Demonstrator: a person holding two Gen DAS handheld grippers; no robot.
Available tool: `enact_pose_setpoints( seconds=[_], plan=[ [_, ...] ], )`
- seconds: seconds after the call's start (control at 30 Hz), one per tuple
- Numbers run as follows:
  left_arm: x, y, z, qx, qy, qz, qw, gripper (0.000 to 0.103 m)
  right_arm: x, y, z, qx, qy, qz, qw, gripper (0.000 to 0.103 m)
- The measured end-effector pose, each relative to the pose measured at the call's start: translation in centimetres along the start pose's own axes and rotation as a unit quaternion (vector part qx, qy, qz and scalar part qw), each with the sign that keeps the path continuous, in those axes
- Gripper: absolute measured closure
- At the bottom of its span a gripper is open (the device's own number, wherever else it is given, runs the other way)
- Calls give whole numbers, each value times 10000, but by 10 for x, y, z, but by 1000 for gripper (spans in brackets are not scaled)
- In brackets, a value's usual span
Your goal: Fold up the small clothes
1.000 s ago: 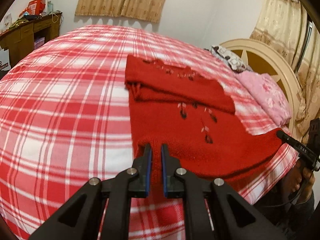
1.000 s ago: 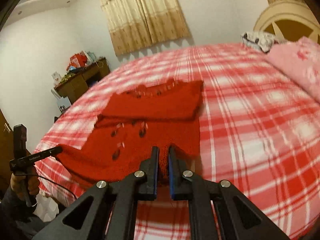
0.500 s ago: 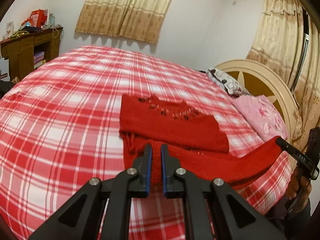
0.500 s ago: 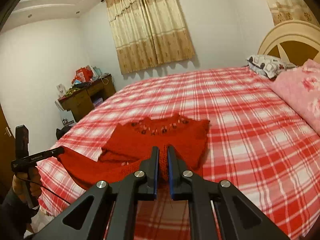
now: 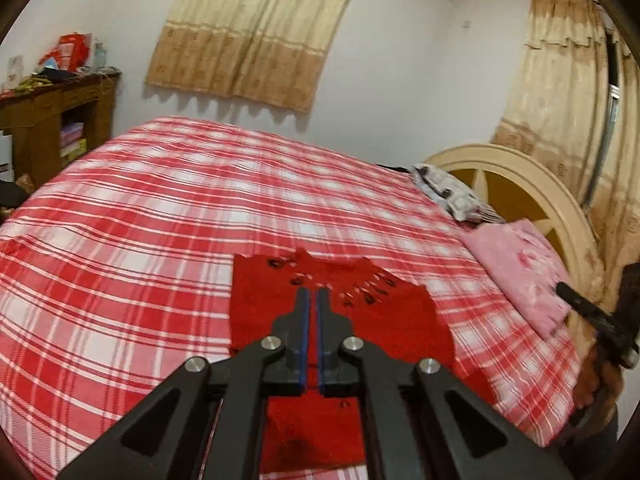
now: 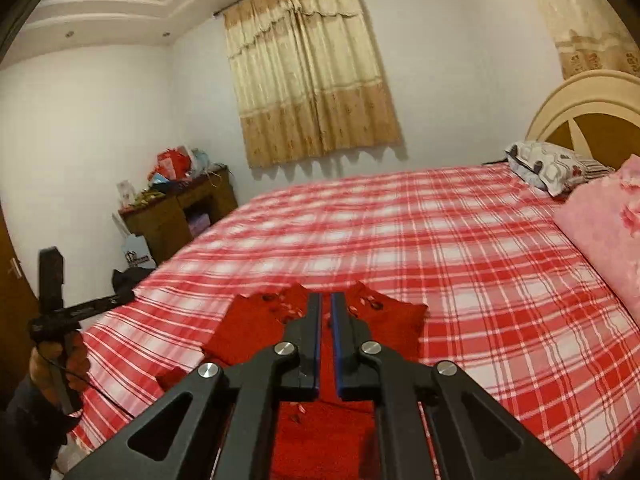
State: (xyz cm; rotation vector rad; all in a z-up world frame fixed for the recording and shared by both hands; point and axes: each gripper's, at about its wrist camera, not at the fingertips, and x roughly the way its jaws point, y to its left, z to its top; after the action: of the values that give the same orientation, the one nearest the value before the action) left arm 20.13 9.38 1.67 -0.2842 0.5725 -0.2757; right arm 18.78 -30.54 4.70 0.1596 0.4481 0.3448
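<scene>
the red knitted sweater (image 5: pixel 336 312) lies near the bed's near edge, its far part flat on the red-and-white plaid bedspread (image 5: pixel 160 216), its near hem lifted off the cover. the left gripper (image 5: pixel 311 296) is pinched tight on that hem, and the right gripper (image 6: pixel 326 300) is likewise clamped on it, both black frames hiding much of the cloth. a pink pillow (image 6: pixel 604 224) and a patterned pillow (image 6: pixel 548 166) sit at the head end by the cream headboard (image 5: pixel 516 180). beyond the bed's far edge hang beige curtains (image 6: pixel 308 68) on a white wall, with a cluttered wooden desk (image 6: pixel 180 208) at the corner.
</scene>
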Motion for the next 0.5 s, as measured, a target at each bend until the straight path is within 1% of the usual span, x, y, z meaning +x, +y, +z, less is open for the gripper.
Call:
enact_pose_setpoints(
  seconds=[0.03, 0.07, 0.1, 0.13, 0.17, 0.2, 0.23, 0.27, 0.3, 0.33, 0.37, 0.4, 0.43, 0.47, 0.5],
  plan=[
    [-2, 0, -7, 138, 56, 41, 9999, 100, 1, -2, -6, -3, 126, 77, 9999, 99],
    [-4, -2, -20, 395, 169, 219, 9988, 100, 3, -6, -16, -2, 333, 142, 9993, 98],
    [-5, -1, -28, 511, 284, 295, 9979, 100, 5, -8, -28, -15, 492, 96, 9987, 98],
    [-4, 2, -41, 530, 487, 295, 9970, 100, 7, -10, -40, -54, 661, 31, 9978, 97],
    [-3, 5, -51, 486, 672, 266, 9962, 97, 9, -13, -52, -90, 849, -12, 9964, 92],
    [-1, 10, -64, 432, 891, 237, 9948, 92, 12, -17, -63, -93, 1005, -55, 9949, 81],
    [1, 15, -77, 411, 1047, 268, 9933, 89, 15, -21, -75, -54, 1144, -111, 9934, 74],
    [3, 18, -85, 404, 1152, 358, 9919, 82, 17, -27, -87, 26, 1245, -134, 9921, 67],
    [5, 23, -96, 363, 1281, 454, 9901, 77, 18, -33, -97, 140, 1319, -128, 9911, 67],
    [7, 29, -106, 269, 1391, 482, 9887, 74, 19, -39, -103, 266, 1388, -130, 9899, 67],
    [8, 33, -112, 161, 1481, 498, 9876, 66, 20, -44, -110, 425, 1467, -101, 9882, 67],
    [10, 38, -119, 29, 1578, 517, 9861, 62, 22, -49, -116, 627, 1573, -2, 9856, 67],
    [11, 40, -122, -9, 1598, 548, 9856, 61, 25, -53, -122, 839, 1674, 134, 9822, 67],
    [11, 42, -122, -31, 1585, 607, 9855, 59, 27, -55, -128, 908, 1709, 169, 9809, 67],
    [13, 44, -120, -80, 1557, 668, 9855, 54, 30, -54, -132, 897, 1744, 159, 9804, 67]
  ],
)
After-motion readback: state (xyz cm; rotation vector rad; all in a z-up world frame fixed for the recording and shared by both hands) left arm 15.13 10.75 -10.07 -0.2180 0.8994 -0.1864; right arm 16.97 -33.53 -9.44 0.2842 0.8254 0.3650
